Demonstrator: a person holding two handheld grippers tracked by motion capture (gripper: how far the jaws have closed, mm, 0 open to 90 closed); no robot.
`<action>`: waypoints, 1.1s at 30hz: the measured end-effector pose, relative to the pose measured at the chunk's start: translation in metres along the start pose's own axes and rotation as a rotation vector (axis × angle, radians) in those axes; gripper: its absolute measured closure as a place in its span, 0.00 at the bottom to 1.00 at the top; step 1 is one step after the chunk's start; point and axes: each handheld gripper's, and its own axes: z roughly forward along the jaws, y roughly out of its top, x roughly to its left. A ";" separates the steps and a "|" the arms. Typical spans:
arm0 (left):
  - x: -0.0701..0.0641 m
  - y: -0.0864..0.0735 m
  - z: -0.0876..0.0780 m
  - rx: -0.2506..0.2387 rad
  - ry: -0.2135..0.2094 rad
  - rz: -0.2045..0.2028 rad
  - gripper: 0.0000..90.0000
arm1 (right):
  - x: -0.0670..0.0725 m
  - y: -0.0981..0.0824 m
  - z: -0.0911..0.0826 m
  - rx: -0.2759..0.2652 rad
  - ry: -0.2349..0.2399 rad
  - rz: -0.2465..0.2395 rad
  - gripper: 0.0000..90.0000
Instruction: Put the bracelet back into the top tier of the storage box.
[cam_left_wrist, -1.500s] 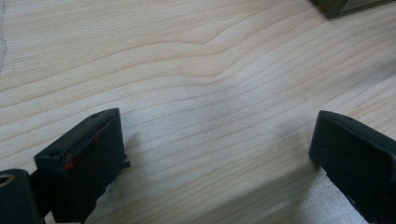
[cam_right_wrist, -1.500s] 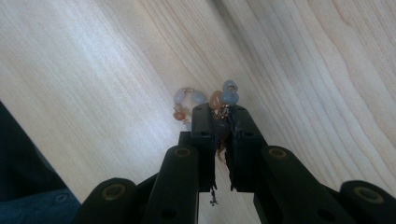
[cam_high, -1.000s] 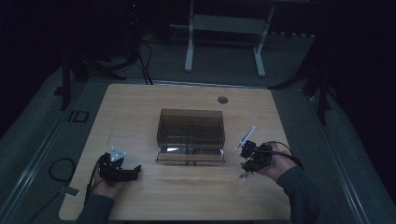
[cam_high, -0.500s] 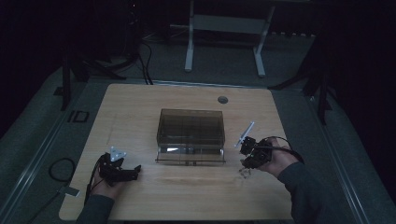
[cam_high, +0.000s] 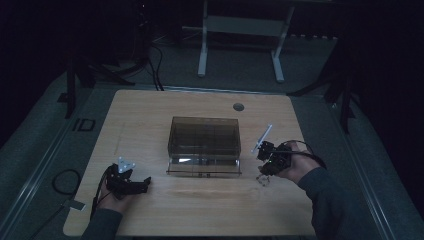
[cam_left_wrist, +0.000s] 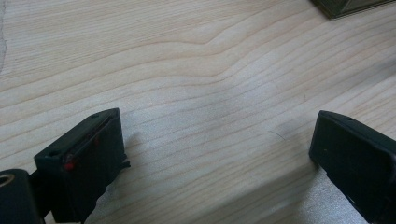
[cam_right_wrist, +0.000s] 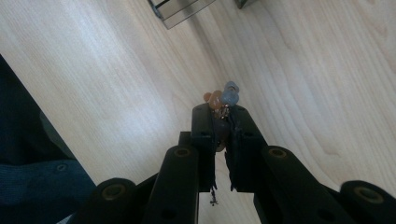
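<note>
My right gripper (cam_right_wrist: 219, 122) is clamped on a beaded piece (cam_right_wrist: 221, 99); orange and blue-grey beads stick out past the jaw tips, a thin chain end hangs below; exact kind of item I cannot tell. In the high view this gripper (cam_high: 266, 159) sits at 3 o'clock of the smoky clear organiser box (cam_high: 204, 136), just beside its right wall. Change over the last second: my right hand (cam_high: 295, 164) has slid slightly down and in toward the box's front corner; the box itself has not shifted. Judgement: the catch is secure and I am carrying it toward the box, whose low front tray (cam_high: 204, 169) lies at its 6 o'clock. My left gripper (cam_high: 131, 183) rests at 8 o'clock of the box, well apart, jaws spread wide over bare table (cam_left_wrist: 196, 84), holding nothing; unmoved.
</note>
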 end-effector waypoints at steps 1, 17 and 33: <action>0.000 0.000 0.000 0.000 0.000 0.000 0.04 | -0.001 0.000 0.000 -0.006 -0.004 -0.005 0.92; 0.000 0.000 0.000 -0.001 0.000 -0.001 0.04 | -0.012 0.010 -0.023 -0.024 -0.023 -0.013 0.92; 0.000 0.000 0.000 -0.001 0.000 0.000 0.04 | -0.017 0.020 -0.040 -0.046 -0.040 -0.017 0.92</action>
